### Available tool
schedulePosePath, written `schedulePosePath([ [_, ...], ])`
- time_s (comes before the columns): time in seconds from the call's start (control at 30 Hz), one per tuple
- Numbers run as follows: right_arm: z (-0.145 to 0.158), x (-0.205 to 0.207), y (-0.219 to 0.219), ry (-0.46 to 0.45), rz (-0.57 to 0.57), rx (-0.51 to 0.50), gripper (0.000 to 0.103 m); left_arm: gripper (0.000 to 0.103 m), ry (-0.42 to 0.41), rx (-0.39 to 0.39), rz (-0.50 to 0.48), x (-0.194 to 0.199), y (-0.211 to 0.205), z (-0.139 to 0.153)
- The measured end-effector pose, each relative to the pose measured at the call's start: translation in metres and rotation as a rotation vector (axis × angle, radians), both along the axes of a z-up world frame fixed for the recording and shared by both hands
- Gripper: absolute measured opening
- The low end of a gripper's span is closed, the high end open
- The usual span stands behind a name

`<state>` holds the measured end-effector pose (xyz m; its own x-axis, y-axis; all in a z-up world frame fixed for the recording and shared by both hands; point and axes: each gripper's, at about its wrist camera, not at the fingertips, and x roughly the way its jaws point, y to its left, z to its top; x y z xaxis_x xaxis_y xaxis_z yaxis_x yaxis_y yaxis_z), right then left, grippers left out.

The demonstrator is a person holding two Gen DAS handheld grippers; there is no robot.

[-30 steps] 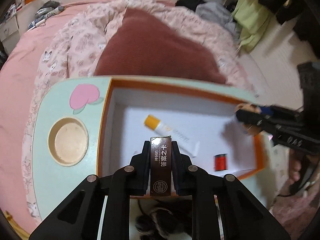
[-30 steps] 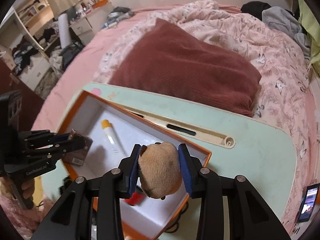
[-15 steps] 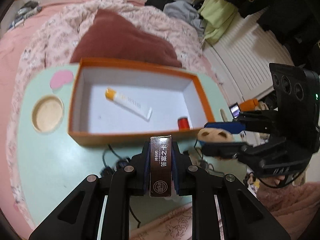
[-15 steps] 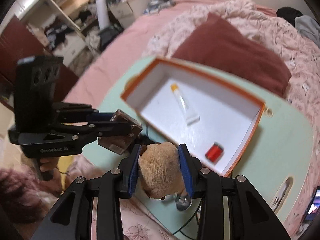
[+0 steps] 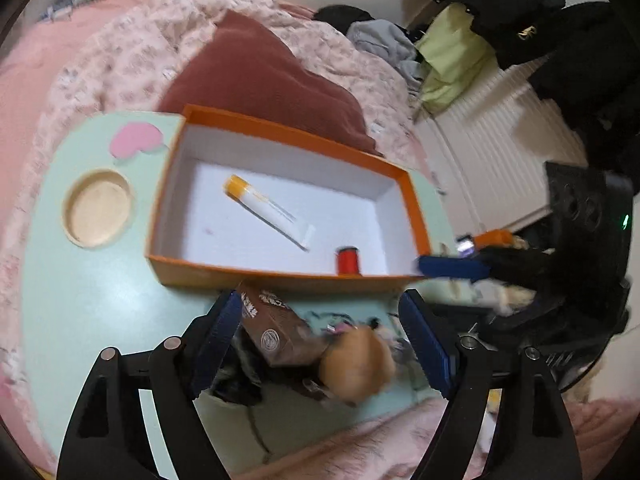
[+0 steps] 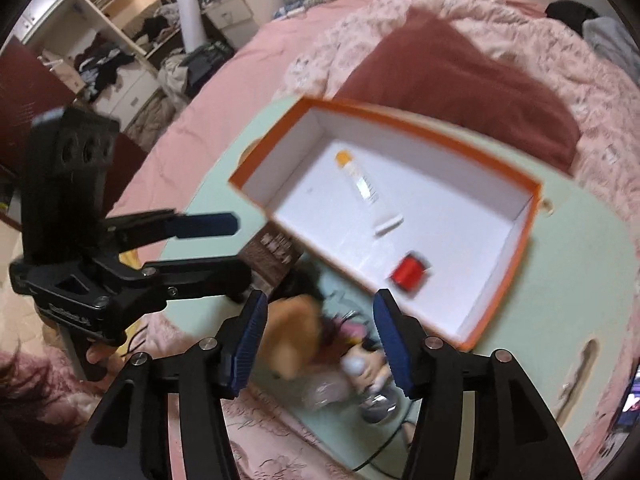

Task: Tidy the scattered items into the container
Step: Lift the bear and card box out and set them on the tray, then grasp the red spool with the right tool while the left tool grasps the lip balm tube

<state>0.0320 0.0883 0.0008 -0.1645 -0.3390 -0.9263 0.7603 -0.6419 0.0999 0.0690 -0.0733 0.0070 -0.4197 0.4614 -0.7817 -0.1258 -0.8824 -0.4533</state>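
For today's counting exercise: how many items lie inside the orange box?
2. A white tube with an orange cap lies mid-floor of the orange box; a red spool stands by its near wall. Nothing else shows inside.

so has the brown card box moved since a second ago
Yes. The brown card box has left the left claw, whose jaws just opened, and lies outside the orange box, against its near wall.

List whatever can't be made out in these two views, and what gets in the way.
- Tan plush toy: motion-blurred in both wrist views, so whether it has landed is unclear.
- Brown box: left view, text smeared; right view, partly behind the left claw.
- Clutter in front of the orange box: blurred, items indistinct.
- Phone: right view, cut off by the edge.
- Person's hand: right view, mostly hidden behind the handle.
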Motion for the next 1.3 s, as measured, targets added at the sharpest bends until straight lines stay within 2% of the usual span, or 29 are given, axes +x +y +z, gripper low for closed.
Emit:
schedulePosePath([
  [0.07,0.002,-0.015,-0.003,0.026,-0.041,0.033,0.055,0.08,0.01,-0.029,0.015,-0.003,-0.003,0.002],
  [0.13,-0.006,-0.034,-0.008,0.003,-0.074,0.077,0.052,0.08,0.011,-0.03,0.026,-0.006,-0.007,0.002],
  [0.23,-0.025,-0.053,-0.015,-0.082,-0.081,0.112,0.036,0.08,0.017,-0.031,0.041,-0.007,-0.012,0.001],
  [0.27,-0.034,-0.057,-0.018,-0.098,-0.088,0.139,0.034,0.08,0.021,-0.031,0.045,-0.006,-0.014,0.0],
  [0.37,-0.053,-0.068,-0.023,-0.089,-0.114,0.219,0.033,0.08,0.021,-0.019,0.053,-0.006,-0.022,-0.002],
  [0.47,-0.056,-0.072,-0.029,-0.081,-0.118,0.237,0.033,0.08,0.012,-0.007,0.066,-0.008,-0.028,-0.006],
  [0.7,-0.075,-0.067,-0.052,-0.019,-0.077,0.361,0.032,0.08,0.023,0.002,0.075,-0.011,-0.037,-0.008],
  [0.73,-0.081,-0.069,-0.053,-0.025,-0.081,0.384,0.028,0.08,0.026,0.002,0.074,-0.012,-0.037,-0.007],
  [0.83,-0.089,-0.079,-0.053,-0.092,-0.087,0.361,0.024,0.08,0.041,-0.008,0.066,-0.015,-0.037,-0.002],
  [1.13,-0.084,-0.091,-0.044,-0.139,-0.137,0.307,0.028,0.08,0.06,-0.019,0.043,-0.023,-0.031,0.005],
  [1.3,-0.083,-0.09,-0.042,-0.138,-0.142,0.355,0.028,0.08,0.057,-0.022,0.033,-0.026,-0.032,0.004],
])
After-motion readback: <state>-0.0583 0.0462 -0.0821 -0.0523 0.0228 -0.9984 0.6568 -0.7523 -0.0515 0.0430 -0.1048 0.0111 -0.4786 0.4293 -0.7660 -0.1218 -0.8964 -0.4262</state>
